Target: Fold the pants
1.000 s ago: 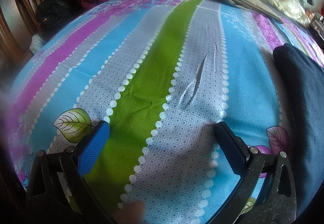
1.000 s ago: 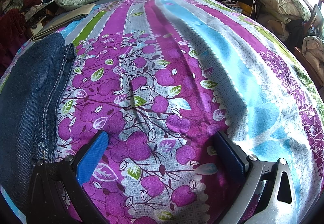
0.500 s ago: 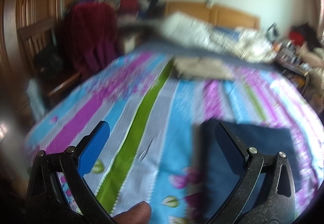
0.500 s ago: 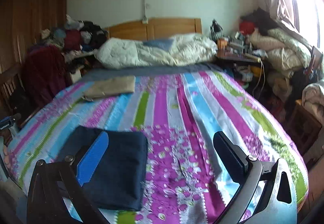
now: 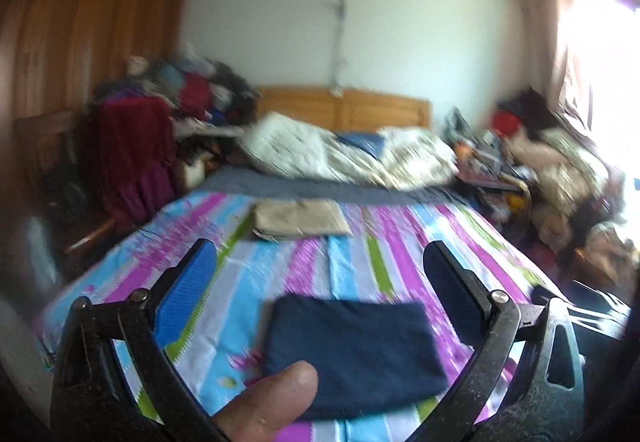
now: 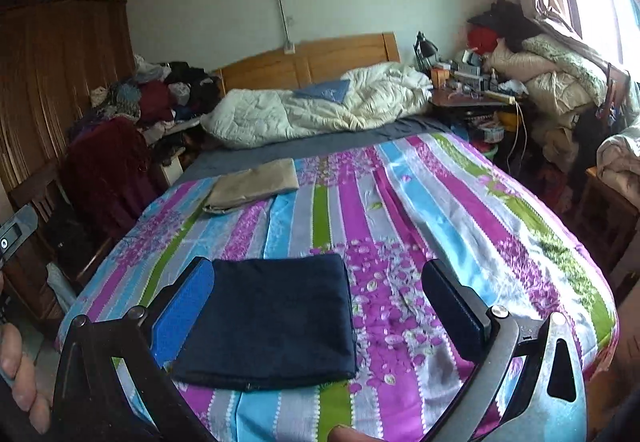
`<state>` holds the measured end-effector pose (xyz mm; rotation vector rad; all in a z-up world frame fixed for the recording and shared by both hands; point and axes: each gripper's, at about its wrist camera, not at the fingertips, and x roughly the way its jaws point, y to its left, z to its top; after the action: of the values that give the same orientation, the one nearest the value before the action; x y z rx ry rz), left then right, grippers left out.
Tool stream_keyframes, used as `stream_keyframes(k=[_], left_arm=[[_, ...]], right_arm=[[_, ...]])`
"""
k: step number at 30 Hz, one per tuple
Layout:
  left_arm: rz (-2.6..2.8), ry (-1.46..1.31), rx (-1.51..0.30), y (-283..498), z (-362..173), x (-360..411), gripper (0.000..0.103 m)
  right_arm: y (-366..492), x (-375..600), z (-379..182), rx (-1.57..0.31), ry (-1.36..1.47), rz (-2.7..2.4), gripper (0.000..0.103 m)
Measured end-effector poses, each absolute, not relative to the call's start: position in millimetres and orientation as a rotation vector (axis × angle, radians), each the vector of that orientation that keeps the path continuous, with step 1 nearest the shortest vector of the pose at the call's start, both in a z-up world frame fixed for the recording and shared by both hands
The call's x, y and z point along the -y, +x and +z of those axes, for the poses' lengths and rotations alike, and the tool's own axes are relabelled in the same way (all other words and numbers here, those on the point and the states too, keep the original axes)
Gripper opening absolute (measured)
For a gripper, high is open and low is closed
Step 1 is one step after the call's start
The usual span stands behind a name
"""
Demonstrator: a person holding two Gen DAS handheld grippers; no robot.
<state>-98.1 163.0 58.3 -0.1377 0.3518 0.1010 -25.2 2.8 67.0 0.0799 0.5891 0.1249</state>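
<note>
Dark blue pants (image 5: 356, 354) (image 6: 272, 318) lie folded into a flat rectangle near the foot of the bed, on the striped floral bedspread (image 5: 280, 274) (image 6: 440, 226). My left gripper (image 5: 320, 294) is open and held up well above and back from the pants, nothing between its fingers. In the right wrist view my right gripper (image 6: 320, 302) is likewise open and raised off the bed, empty. A thumb (image 5: 268, 406) shows at the bottom of the left wrist view.
A folded beige garment (image 5: 300, 220) (image 6: 252, 184) lies farther up the bed. A white quilt (image 6: 312, 110) is bunched by the wooden headboard (image 6: 308, 60). A chair with a maroon cloth (image 6: 104, 166) stands left; a cluttered table (image 6: 468, 90) stands right.
Both grippers have lifted away from the bedspread and pulled back, so the whole bed and the folded pants now show. Both stayed open.
</note>
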Motion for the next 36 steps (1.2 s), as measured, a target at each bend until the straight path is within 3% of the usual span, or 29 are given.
stream_keyframes(k=[12,36], left_arm=[[0.221,-0.149,-0.692,-113.3,-14.7,-152.3,0.103],[0.228,-0.098,-0.731,-112.9,-29.6,-149.9,0.103]], right_arm=[[-40.5,-28.5,-17.3,-0.895,-0.003,0.1,0.103],[-35.2,-36.3,-31.6,-0.945,-0.07,0.077,0.103]])
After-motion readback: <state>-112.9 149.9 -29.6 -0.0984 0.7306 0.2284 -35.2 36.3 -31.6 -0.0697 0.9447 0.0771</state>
